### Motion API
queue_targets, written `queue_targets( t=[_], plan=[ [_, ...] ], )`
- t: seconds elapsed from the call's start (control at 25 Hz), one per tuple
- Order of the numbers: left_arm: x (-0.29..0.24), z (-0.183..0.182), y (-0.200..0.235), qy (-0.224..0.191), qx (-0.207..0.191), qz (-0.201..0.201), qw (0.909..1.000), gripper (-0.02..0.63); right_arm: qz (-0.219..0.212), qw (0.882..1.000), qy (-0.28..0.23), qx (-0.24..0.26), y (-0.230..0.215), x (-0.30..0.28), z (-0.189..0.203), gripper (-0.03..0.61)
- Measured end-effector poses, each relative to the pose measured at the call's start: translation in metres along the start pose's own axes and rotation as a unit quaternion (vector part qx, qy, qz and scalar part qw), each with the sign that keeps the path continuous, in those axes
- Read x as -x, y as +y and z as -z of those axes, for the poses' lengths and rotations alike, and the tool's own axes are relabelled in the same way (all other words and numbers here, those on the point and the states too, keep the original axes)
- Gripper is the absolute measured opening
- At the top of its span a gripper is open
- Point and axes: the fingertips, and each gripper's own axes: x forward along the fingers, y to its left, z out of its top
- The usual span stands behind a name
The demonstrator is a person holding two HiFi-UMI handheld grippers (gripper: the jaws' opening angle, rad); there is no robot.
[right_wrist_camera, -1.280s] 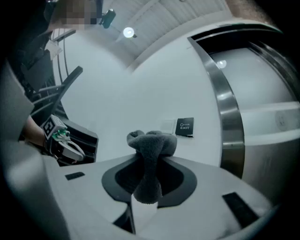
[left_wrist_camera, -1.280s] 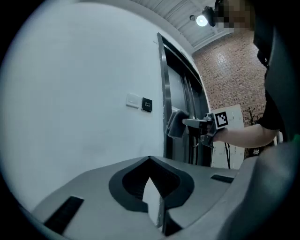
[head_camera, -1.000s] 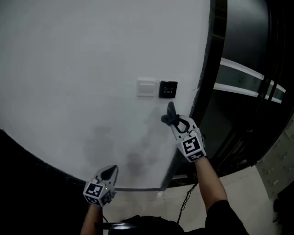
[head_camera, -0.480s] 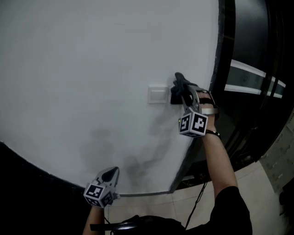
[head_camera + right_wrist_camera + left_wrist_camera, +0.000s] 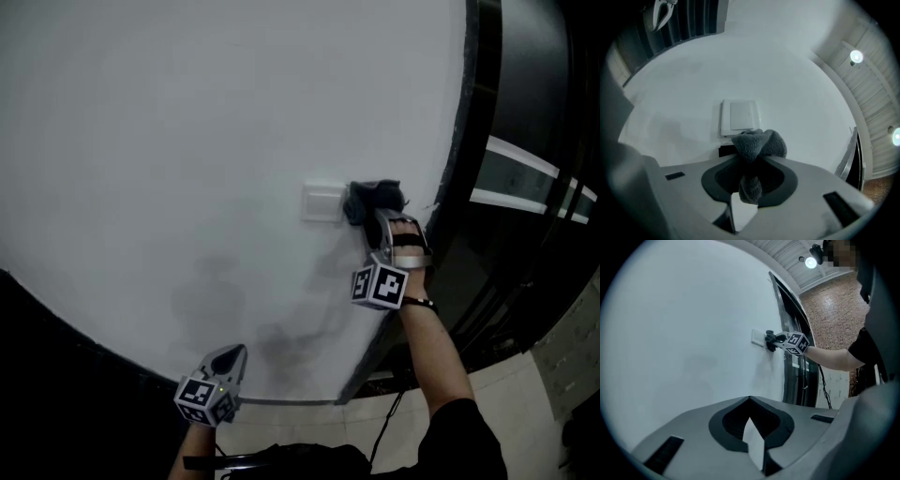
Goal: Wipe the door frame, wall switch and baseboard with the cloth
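A dark grey cloth (image 5: 374,198) is bunched in my right gripper (image 5: 379,217), which is shut on it. The cloth presses on the wall over the black switch and hides most of it; only a black sliver (image 5: 724,151) shows in the right gripper view. The white wall switch (image 5: 322,202) sits just left of the cloth (image 5: 757,144). The dark door frame (image 5: 466,141) runs down just right of my right gripper. My left gripper (image 5: 228,357) hangs low by the wall's bottom edge, shut and holding nothing. The dark baseboard strip (image 5: 281,401) runs along there.
The white wall (image 5: 187,141) fills most of the view. Beyond the door frame are dark glass panels with a pale band (image 5: 525,173). A black cable (image 5: 384,417) trails over the tiled floor (image 5: 511,394) at the lower right.
My right gripper rose with the cloth from below the switches and now holds it on the black switch. The left gripper has stayed in place.
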Motion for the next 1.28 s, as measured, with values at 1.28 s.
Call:
queue_targets(
  t=[1.28],
  plan=[
    [0.021,0.022,-0.013,0.031,0.023,-0.018,0.9991,0.002,-0.105,0.994,0.015,-0.02,0.06,0.024,0.005,0.083]
  ],
)
